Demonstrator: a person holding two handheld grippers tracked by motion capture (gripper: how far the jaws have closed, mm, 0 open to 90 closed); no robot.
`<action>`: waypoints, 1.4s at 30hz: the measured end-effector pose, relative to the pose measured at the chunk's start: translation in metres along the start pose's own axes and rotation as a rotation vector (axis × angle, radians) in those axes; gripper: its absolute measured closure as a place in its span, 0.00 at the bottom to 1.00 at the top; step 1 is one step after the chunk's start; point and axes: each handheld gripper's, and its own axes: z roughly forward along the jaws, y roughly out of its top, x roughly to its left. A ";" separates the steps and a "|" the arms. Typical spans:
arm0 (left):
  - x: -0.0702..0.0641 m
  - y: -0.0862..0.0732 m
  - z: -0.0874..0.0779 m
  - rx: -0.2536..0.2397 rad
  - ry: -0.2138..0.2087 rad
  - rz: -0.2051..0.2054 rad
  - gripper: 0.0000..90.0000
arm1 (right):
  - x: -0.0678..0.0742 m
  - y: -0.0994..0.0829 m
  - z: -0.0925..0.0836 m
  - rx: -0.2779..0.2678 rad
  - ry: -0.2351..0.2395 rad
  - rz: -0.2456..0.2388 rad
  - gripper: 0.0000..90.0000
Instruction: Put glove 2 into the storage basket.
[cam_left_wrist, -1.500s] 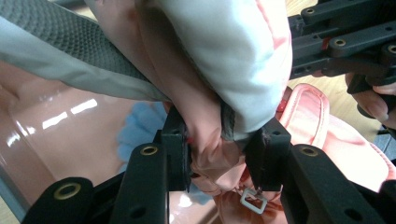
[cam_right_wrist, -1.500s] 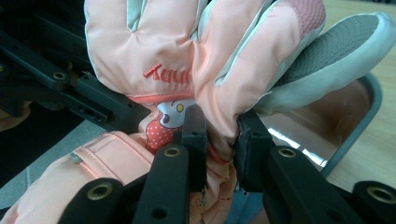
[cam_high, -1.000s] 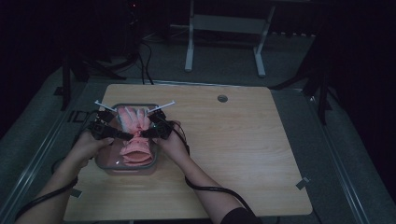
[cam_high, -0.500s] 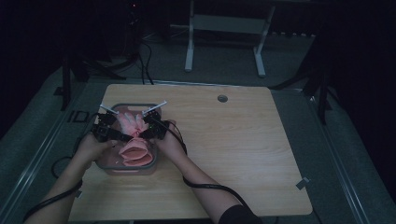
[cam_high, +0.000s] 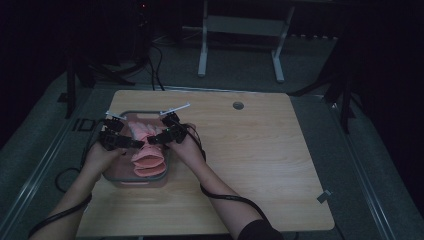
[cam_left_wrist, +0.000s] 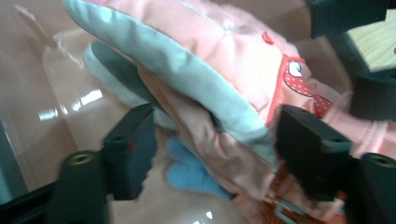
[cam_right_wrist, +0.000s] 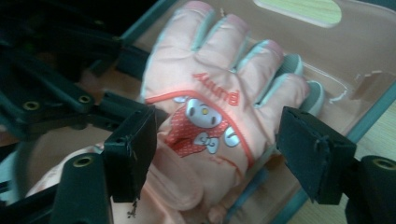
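High view: your left claw (cam_high: 131, 145) & right claw (cam_high: 154, 140) sit over the pink tray (cam_high: 116, 176) on the bench (cam_high: 270, 165), pink gloves (cam_high: 147, 159) lying inside it. Both claws have just been opening; jaws now stand apart w/ glove fabric between them, pads not pressing.

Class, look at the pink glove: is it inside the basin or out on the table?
Inside. The pink glove lies within the basin, its fingers near the basin's wall, between both open grippers.
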 end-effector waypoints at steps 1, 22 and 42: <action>0.000 0.000 0.000 0.000 0.000 0.000 0.27 | 0.000 0.000 0.000 0.000 0.000 0.000 0.29; -0.076 -0.004 -0.038 -0.238 -0.047 0.213 0.02 | -0.010 -0.016 -0.053 -0.072 0.034 -0.074 0.20; -0.177 -0.015 -0.015 -0.232 -0.232 0.425 0.02 | -0.037 -0.069 -0.111 -0.085 0.022 -0.103 0.19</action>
